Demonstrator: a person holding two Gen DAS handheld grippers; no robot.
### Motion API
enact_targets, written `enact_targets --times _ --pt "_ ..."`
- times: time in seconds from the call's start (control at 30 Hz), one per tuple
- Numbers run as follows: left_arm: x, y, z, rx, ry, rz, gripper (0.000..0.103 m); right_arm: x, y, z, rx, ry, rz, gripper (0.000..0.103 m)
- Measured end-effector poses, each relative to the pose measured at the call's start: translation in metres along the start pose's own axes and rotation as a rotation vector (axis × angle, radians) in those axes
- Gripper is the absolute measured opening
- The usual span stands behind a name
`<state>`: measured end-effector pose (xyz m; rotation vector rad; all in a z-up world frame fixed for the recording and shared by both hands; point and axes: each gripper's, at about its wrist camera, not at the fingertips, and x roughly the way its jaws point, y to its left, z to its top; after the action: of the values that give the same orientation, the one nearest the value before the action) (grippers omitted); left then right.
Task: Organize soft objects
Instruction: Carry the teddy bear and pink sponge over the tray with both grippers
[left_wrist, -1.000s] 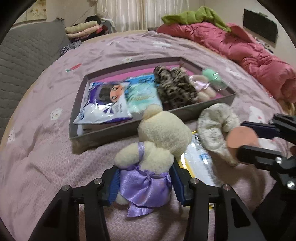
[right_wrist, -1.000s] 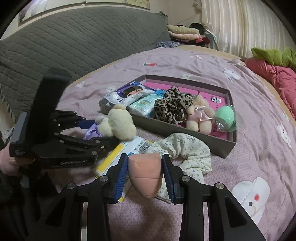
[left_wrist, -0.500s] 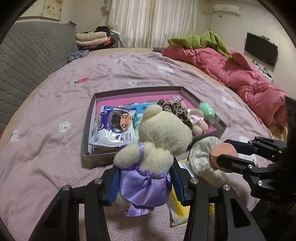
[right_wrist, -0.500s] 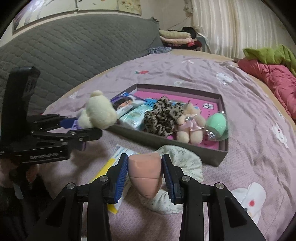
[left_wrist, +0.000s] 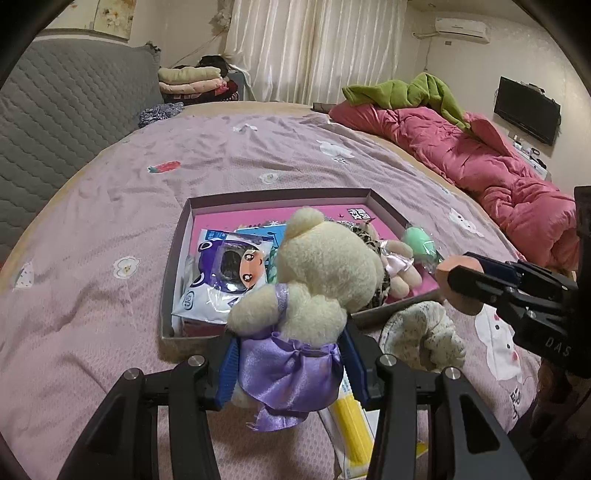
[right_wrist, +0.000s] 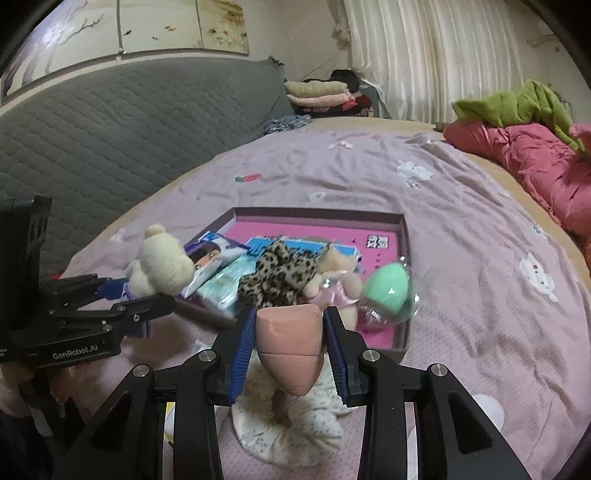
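Left gripper (left_wrist: 290, 363) clamps the cream teddy (left_wrist: 314, 280) by its purple skirt, and the shallow box (left_wrist: 173, 258) lies straight ahead and below. Right gripper (right_wrist: 290, 339) pinches a peach sponge (right_wrist: 290, 341), box just beyond. Only the right view shows the floral scrunchie (right_wrist: 291, 428) directly underneath its jaws.

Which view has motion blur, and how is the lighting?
Right wrist view: smeared around the mint-green egg-shaped sponge and the box's near wall. Left wrist view: sharp on the cream plush bear in purple satin. Both: dim, warm, strong fisheye bending.
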<state>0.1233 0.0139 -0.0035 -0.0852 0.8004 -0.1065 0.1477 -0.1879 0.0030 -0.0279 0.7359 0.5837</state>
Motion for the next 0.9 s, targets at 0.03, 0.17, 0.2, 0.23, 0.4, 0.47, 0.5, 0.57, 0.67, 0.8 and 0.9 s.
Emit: enact_targets --times 0.03,0.17,0.2,0.23,0.4,0.47,0.5,0.57,0.67,0.8,0.9 --pt "0.001 -0.001 0.001 0.001 -0.001 0.002 0.049 0.0 -0.001 0.002 -0.002 -0.003 -0.002 0.039" --pt "0.003 -0.004 0.006 0.004 -0.011 0.004 0.049 0.002 -0.001 0.006 -0.016 -0.015 -0.013 0.039" --pt "0.004 -0.004 0.008 0.005 -0.014 0.006 0.049 0.002 0.0 0.008 -0.022 -0.018 -0.015 0.039" --pt "0.004 -0.005 0.008 0.005 -0.015 0.009 0.049 0.002 0.0 0.009 -0.028 -0.02 -0.017 0.039" --pt "0.006 -0.003 0.011 -0.005 -0.02 0.016 0.049 0.006 0.0 0.014 -0.04 -0.027 -0.022 0.039" --pt "0.007 -0.002 0.014 -0.011 -0.025 0.018 0.049 0.008 0.001 0.016 -0.054 -0.034 -0.032 0.039" --pt "0.008 -0.002 0.016 -0.015 -0.026 0.019 0.049 0.009 0.001 0.017 -0.061 -0.037 -0.039 0.039" --pt "0.009 0.0 0.02 -0.022 -0.032 0.024 0.049 0.012 0.0 0.02 -0.064 -0.045 -0.047 0.039" --pt "0.012 0.001 0.025 -0.026 -0.036 0.024 0.049 0.014 -0.003 0.022 -0.057 -0.047 -0.053 0.039" --pt "0.017 0.004 0.028 -0.033 -0.03 0.021 0.049 0.017 -0.006 0.024 -0.055 -0.046 -0.053 0.039" --pt "0.022 0.003 0.03 -0.036 -0.023 0.01 0.049 0.02 -0.009 0.027 -0.049 -0.048 -0.053 0.039"
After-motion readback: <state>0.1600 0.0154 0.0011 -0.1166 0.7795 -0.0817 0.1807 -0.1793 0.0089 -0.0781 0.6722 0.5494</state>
